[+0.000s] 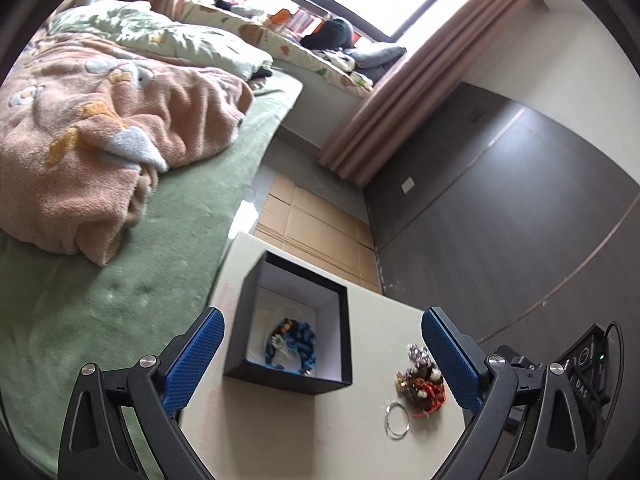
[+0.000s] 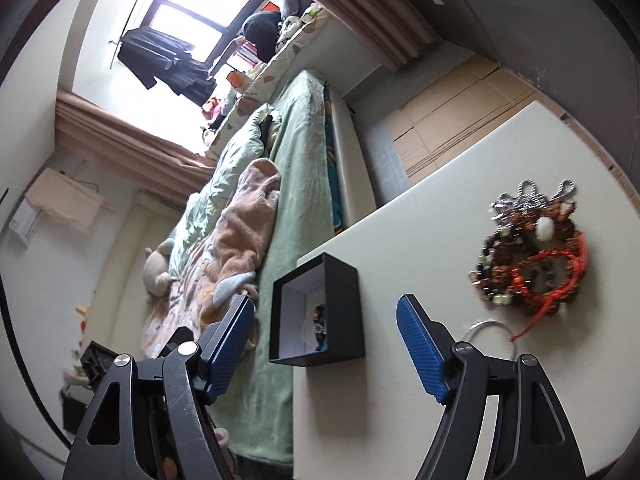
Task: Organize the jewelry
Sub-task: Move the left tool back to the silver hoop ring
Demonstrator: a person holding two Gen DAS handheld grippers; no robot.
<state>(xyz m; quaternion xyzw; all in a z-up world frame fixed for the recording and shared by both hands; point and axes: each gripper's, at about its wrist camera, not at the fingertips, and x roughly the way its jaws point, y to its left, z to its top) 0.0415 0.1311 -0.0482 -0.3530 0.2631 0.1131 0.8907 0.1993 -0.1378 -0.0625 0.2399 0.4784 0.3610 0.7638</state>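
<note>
A black box (image 1: 288, 376) with a white lining stands on the pale table (image 1: 280, 432) and holds blue bead jewelry (image 1: 294, 342). My left gripper (image 1: 322, 320) is open and empty, hovering above the box. A pile of beaded bracelets (image 1: 422, 384) with a red cord lies right of the box, with a thin silver ring (image 1: 397, 420) beside it. In the right wrist view the box (image 2: 340, 308) lies ahead of my open, empty right gripper (image 2: 326, 304). The bracelet pile (image 2: 532, 252) and silver ring (image 2: 490, 330) lie to its right.
A bed with a green cover (image 1: 120, 280) and a pink blanket (image 1: 100, 140) borders the table's left side. Flattened cardboard (image 1: 320, 224) lies on the floor beyond the table. A dark wall panel (image 1: 520, 220) stands to the right. A black device (image 1: 588, 364) sits at the table's right.
</note>
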